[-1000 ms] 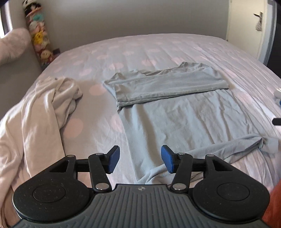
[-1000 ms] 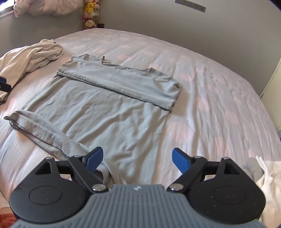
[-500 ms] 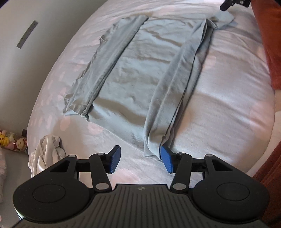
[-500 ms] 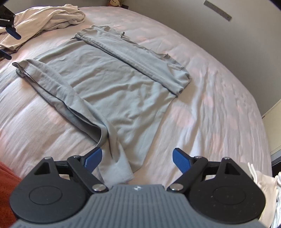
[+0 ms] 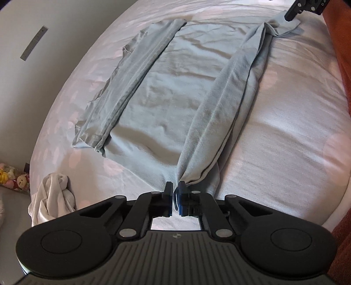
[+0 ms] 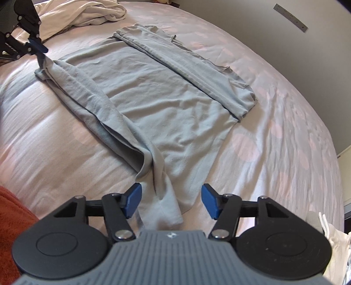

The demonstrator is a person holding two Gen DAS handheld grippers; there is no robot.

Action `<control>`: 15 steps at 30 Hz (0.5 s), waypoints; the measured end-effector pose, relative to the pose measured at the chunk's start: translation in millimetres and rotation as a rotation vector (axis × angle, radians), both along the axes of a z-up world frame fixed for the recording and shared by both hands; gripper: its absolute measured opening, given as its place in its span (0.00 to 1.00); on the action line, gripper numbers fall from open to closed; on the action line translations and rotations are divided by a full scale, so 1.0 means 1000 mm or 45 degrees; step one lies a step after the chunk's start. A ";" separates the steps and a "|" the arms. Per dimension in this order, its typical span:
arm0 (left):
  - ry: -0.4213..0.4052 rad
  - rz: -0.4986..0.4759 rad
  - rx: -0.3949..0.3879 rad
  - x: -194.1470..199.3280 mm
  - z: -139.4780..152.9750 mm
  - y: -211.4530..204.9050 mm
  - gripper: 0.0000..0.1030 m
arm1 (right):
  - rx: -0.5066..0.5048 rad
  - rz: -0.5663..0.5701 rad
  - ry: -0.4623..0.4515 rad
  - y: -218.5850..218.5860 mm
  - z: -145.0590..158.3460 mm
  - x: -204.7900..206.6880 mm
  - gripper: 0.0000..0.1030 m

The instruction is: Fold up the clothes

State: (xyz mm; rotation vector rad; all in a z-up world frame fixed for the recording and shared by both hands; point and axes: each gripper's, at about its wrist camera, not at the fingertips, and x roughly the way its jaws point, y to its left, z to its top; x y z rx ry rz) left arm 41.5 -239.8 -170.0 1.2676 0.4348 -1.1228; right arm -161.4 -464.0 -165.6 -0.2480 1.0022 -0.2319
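Note:
A pale grey-blue shirt [image 5: 166, 92] lies spread on the bed, its far side folded inward and its near edge bunched into a long ridge. My left gripper [image 5: 174, 197] is shut on one end of that ridge, the cloth pinched between the blue pads. From the right wrist view the left gripper [image 6: 38, 47] shows at the far corner, pulling the shirt [image 6: 158, 94] up into a small peak. My right gripper [image 6: 170, 200] straddles the other end of the ridge; its jaws are closing, the cloth lies between them, and the pads stand apart from it.
The bed [image 5: 285, 136] has a pale sheet with faint pink dots. A cream garment [image 6: 85, 13] lies heaped beyond the shirt; a white bundle [image 5: 52, 197] sits at the bed's edge. Rust-orange fabric [image 6: 13, 210] borders the near side. Soft toys [image 5: 13, 177] stand by the wall.
My left gripper rolled, came down on the shirt's near edge and closed on it. My right gripper sank toward the other end and its jaws narrowed around the cloth.

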 end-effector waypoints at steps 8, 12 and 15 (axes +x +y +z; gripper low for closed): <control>-0.059 0.007 -0.021 -0.003 -0.001 0.000 0.00 | 0.113 0.071 0.247 0.001 -0.022 0.017 0.30; -0.037 -0.047 -0.029 -0.006 -0.001 0.004 0.00 | 0.121 0.089 0.342 0.002 -0.032 0.022 0.30; 0.002 -0.130 -0.036 -0.013 0.001 0.008 0.06 | 0.117 0.109 0.381 0.004 -0.035 0.024 0.35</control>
